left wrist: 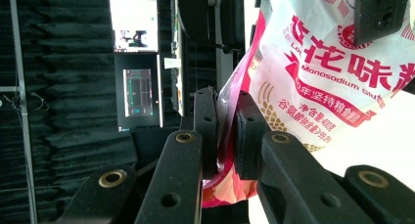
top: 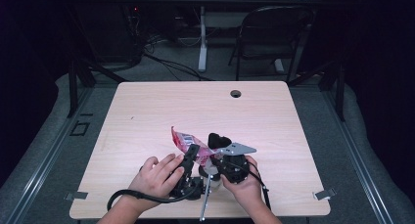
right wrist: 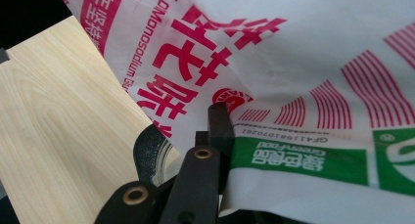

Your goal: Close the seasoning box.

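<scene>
High view: a person's two hands work near the front edge of the desk (top: 147, 111), each with a gripper. The left gripper (top: 192, 153) and the right gripper (top: 218, 158) meet on a red-and-white bag (top: 183, 140), which is lifted at an angle above the desk between them. The pick-up looks done; the bag seems shut, so whatever comes next, perhaps tearing or opening it, is not yet visible.

Left gripper view: the left gripper (left wrist: 226, 136) has its jaws nearly closed, pinching a red edge of the bag (left wrist: 313, 77) between them. The other gripper's jaw shows at the top right, on the same bag.

Right gripper view: the right gripper (right wrist: 221, 131) is closed down on a fold of the bag (right wrist: 274, 57) near a green label; one jaw is plain, the other is hidden behind the plastic. The wood surface lies below at left. I judge both grips firm and the main work yet to come.
</scene>
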The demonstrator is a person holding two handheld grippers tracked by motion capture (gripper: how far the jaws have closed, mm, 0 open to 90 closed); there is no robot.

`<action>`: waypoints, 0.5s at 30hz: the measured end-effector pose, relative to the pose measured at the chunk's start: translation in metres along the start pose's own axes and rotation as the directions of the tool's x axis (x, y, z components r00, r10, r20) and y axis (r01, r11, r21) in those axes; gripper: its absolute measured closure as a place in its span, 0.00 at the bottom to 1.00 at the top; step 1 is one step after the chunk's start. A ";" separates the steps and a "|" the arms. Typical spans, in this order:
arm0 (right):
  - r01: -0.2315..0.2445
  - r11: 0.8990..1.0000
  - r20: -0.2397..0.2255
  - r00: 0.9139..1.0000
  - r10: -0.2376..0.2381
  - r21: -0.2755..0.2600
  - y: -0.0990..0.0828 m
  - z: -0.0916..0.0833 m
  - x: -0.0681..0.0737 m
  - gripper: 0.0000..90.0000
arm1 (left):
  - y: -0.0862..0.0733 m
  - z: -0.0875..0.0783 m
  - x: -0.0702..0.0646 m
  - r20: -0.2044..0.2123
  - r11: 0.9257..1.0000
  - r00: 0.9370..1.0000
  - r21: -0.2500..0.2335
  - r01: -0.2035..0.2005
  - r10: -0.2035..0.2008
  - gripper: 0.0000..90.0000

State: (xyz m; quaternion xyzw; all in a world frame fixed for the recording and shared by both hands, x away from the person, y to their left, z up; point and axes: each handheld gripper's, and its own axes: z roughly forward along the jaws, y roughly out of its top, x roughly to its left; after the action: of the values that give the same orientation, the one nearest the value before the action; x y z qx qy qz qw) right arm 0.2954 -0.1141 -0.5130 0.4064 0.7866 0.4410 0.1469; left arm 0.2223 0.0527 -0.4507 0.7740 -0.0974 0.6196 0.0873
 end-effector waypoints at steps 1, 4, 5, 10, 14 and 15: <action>0.003 1.000 -0.002 1.000 -0.003 0.002 0.000 0.000 0.000 1.00 | 0.000 0.000 0.000 0.002 1.000 1.000 -0.002 0.006 -0.006 0.92; 0.003 1.000 -0.003 1.000 -0.003 0.003 0.000 0.000 0.000 1.00 | -0.002 -0.001 -0.001 0.000 1.000 1.000 0.003 0.007 -0.007 0.92; 0.003 1.000 -0.003 1.000 -0.003 0.002 0.000 0.000 0.000 1.00 | -0.002 -0.001 -0.001 0.003 1.000 1.000 0.005 0.010 -0.010 0.92; 0.002 1.000 -0.001 1.000 -0.002 -0.003 0.000 -0.002 0.001 1.00 | -0.007 -0.001 0.000 0.006 0.999 0.999 0.007 0.036 -0.036 0.92; 0.009 1.000 -0.006 1.000 -0.009 0.005 0.001 -0.002 0.002 1.00 | -0.009 -0.001 -0.001 0.012 0.999 0.998 0.007 0.054 -0.054 0.92; 0.008 1.000 -0.006 1.000 -0.008 0.007 0.001 -0.002 0.002 1.00 | -0.010 -0.001 -0.001 0.011 0.998 0.998 0.009 0.058 -0.058 0.92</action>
State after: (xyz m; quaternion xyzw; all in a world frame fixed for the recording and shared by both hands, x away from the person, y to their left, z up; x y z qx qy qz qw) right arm 0.2935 -0.1134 -0.5113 0.4022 0.7903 0.4389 0.1448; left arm 0.2232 0.0625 -0.4520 0.7804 -0.0727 0.6127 0.1014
